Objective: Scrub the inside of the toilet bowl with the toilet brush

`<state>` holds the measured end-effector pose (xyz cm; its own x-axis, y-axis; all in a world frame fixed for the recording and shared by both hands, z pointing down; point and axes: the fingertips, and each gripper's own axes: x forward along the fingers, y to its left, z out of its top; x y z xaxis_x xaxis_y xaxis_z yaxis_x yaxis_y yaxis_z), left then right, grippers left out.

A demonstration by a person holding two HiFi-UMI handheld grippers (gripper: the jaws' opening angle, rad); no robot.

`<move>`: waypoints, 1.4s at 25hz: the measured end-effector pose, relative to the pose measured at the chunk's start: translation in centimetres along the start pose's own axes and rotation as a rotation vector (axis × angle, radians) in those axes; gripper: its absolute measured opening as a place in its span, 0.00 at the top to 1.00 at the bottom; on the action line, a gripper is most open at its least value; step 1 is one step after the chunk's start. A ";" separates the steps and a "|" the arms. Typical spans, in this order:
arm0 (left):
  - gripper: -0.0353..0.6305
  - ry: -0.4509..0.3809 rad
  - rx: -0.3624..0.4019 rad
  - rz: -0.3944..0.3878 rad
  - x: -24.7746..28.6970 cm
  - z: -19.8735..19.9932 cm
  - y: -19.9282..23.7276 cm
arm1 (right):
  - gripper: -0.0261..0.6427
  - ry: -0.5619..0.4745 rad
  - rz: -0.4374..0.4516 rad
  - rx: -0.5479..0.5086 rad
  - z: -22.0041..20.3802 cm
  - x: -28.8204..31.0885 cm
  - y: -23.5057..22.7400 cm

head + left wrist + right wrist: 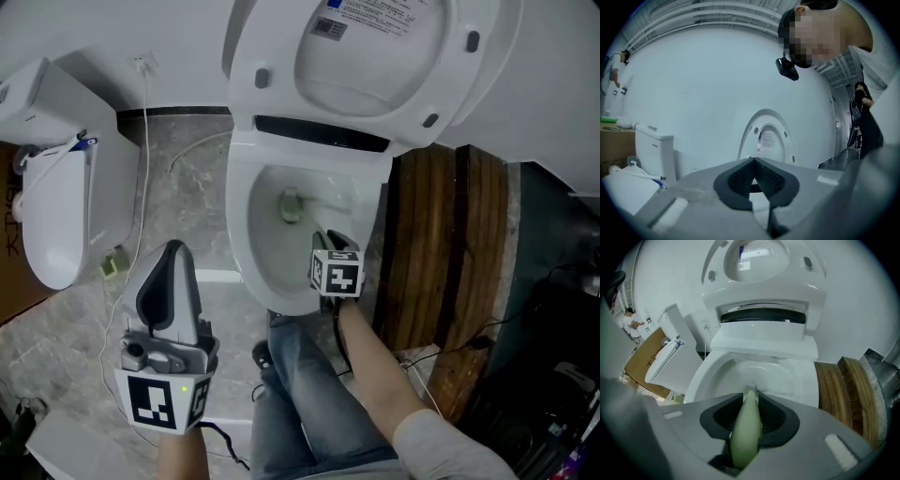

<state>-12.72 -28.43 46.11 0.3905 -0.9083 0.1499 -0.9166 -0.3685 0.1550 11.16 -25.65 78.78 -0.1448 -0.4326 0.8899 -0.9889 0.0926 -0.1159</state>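
The white toilet bowl (251, 246) stands open, its lid (375, 56) raised against the wall. My right gripper (324, 242) reaches over the bowl's near right rim and is shut on the pale green handle of the toilet brush (745, 432). The brush head (291, 204) sits low inside the bowl near the drain. In the right gripper view the handle runs between the jaws toward the bowl (754, 369), with the bristles (751, 387) just past my right gripper (751, 398). My left gripper (172, 251) hangs left of the bowl over the floor, shut and empty. It (753, 161) faces the raised lid (768, 138).
A second white toilet (56, 216) stands at the left, with a thin cable (142, 187) trailing over the grey marble floor. Dark wooden planks (441, 244) lean right of the bowl. The person's jeans leg (300, 394) is below it. Dark cables and clutter (553, 375) fill the bottom right.
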 end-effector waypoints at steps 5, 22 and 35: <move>0.94 -0.045 -0.003 -0.012 0.5 2.1 -0.7 | 0.81 0.019 0.033 -0.026 0.1 -0.2 0.9; 0.94 -0.030 0.045 -0.067 -3.4 5.5 -3.2 | 0.81 -0.075 0.036 0.084 -2.2 -7.6 1.7; 0.94 -0.020 0.060 -0.136 -8.4 9.8 -7.1 | 0.81 -0.297 0.068 0.107 -0.7 -22.1 3.5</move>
<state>-10.32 -20.10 34.21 0.5099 -0.8529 0.1120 -0.8592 -0.4988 0.1140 10.95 -15.14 59.00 -0.1980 -0.6731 0.7126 -0.9722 0.0419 -0.2305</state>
